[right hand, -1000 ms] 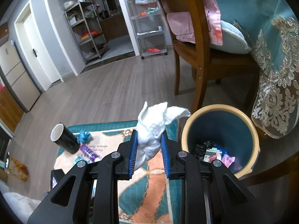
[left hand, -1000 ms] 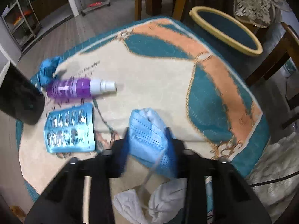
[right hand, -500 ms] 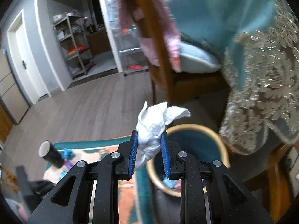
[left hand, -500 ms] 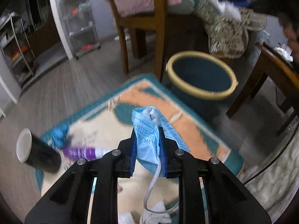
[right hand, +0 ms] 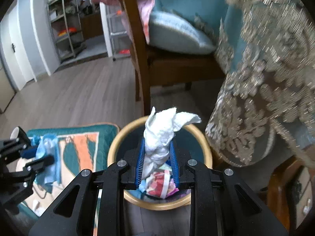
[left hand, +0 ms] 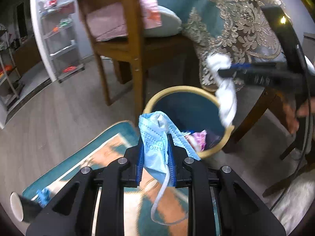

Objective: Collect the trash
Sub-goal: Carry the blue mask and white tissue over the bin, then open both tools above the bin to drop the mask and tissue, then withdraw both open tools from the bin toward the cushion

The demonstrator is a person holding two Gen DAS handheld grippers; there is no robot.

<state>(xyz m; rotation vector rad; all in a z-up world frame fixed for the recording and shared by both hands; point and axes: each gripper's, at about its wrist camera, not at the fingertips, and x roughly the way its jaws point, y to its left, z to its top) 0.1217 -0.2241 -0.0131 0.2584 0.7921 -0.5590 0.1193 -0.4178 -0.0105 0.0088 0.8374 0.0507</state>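
My left gripper (left hand: 155,155) is shut on a blue face mask (left hand: 155,137), its ear loop hanging down, just short of the near rim of the blue bin with the tan rim (left hand: 177,90). My right gripper (right hand: 157,157) is shut on a crumpled white tissue (right hand: 163,135) and hangs right over the bin (right hand: 116,141), which holds colourful wrappers (right hand: 159,182). In the left wrist view the right gripper (left hand: 220,72) holds the tissue (left hand: 226,98) above the bin's far right rim. The left gripper with the mask (right hand: 47,149) shows in the right wrist view.
A wooden chair (left hand: 135,45) stands just behind the bin, a lace-edged teal tablecloth (left hand: 236,25) hangs to its right. The teal and orange rug (left hand: 110,151) lies left of the bin, with a black cup (left hand: 17,206) at its far corner. Metal shelves (right hand: 65,23) stand far back.
My left gripper has lifted the mask off the rug and carried it toward the bin. My right gripper has moved the tissue over the bin's opening.
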